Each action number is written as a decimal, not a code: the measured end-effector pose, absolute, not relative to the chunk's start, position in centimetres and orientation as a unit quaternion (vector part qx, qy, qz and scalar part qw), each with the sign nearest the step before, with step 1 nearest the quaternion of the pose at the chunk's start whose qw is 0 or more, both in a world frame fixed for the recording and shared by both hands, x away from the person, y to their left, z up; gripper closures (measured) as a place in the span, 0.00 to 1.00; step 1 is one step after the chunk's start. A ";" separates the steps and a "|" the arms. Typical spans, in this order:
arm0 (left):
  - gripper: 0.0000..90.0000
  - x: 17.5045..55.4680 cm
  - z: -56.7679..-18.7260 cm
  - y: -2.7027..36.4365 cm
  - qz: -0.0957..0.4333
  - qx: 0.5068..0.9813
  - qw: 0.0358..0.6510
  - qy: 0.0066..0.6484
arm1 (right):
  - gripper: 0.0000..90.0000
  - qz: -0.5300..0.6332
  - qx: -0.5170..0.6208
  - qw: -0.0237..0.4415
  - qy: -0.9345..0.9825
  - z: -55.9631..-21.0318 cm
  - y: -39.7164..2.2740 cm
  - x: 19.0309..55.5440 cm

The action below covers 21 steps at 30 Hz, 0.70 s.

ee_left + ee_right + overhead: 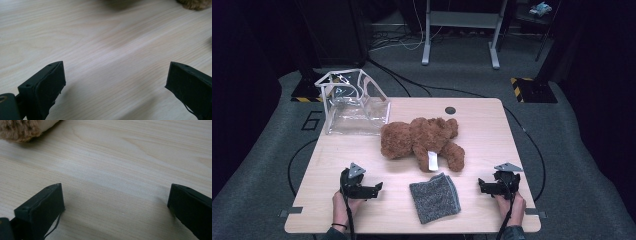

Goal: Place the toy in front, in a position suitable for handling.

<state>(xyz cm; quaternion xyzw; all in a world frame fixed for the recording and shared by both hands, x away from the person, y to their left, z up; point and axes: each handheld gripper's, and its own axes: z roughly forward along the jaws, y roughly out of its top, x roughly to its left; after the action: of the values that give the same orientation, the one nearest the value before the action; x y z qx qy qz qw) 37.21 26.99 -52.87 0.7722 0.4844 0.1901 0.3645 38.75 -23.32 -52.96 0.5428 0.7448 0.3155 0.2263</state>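
a: what lies nearest in the high view?
b: two hands at the table's near edge. the left hand (pixel 343 204) holds the left gripper (pixel 378 188); the right hand (pixel 511 206) holds the right gripper (pixel 480 185). both grippers point inward, toward each other.

a: state of the jaws?
b: both sets stand wide apart with nothing between them. each gripper view has bare table (pixel 105 50) in the gap.

a: and between the grippers?
b: a grey cloth (pixel 435 197), folded, flat on the table, near the front edge. neither gripper touches it; the left gripper is just beside its left edge, the right one a little farther off.

a: farther back?
b: a brown bear (pixel 422 140) lies on its side at mid-table, a white tag on it hanging toward the cloth. a bit of its fur shows at the top of both gripper views (pixel 20 130).

a: farthest on the table?
b: a clear bag (pixel 354 105) with white handles, standing open at the far left corner, just beside the bear.
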 end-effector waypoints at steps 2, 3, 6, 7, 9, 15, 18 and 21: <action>0.01 37.4 -53.0 27.3 0.191 0.775 0.352 0.489 | 0.00 0.315 0.542 0.226 0.745 -53.0 -23.3 38.7; 0.01 37.4 -53.1 27.3 0.195 0.776 0.347 0.489 | 0.00 0.316 0.542 0.227 0.745 -53.0 -23.3 38.8; 0.01 37.5 -53.1 27.1 0.204 0.784 0.333 0.482 | 0.00 0.314 0.538 0.227 0.748 -52.9 -23.4 38.8; 0.00 37.6 -53.2 27.0 0.205 0.783 0.335 0.482 | 0.00 0.313 0.543 0.223 0.747 -52.9 -23.3 38.9; 0.00 37.6 -53.1 27.1 0.202 0.785 0.333 0.481 | 0.00 0.307 0.547 0.216 0.748 -52.7 -23.3 39.0; 0.00 37.7 -53.1 27.1 0.204 0.786 0.332 0.480 | 0.00 0.348 0.537 0.201 0.742 -51.5 -23.3 38.1; 0.00 37.7 -53.1 27.0 0.204 0.786 0.332 0.481 | 0.00 0.375 0.512 0.189 0.750 -50.2 -22.0 37.3; 0.00 37.7 -53.1 27.0 0.206 0.787 0.330 0.479 | 0.00 0.380 0.470 0.189 0.774 -49.0 -19.4 36.1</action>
<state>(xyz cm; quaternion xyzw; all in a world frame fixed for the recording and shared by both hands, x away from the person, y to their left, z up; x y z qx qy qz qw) 37.73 27.05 -53.14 0.7869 0.4792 0.2062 0.3295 36.13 -19.38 -48.98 0.4705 0.7740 0.3795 0.1885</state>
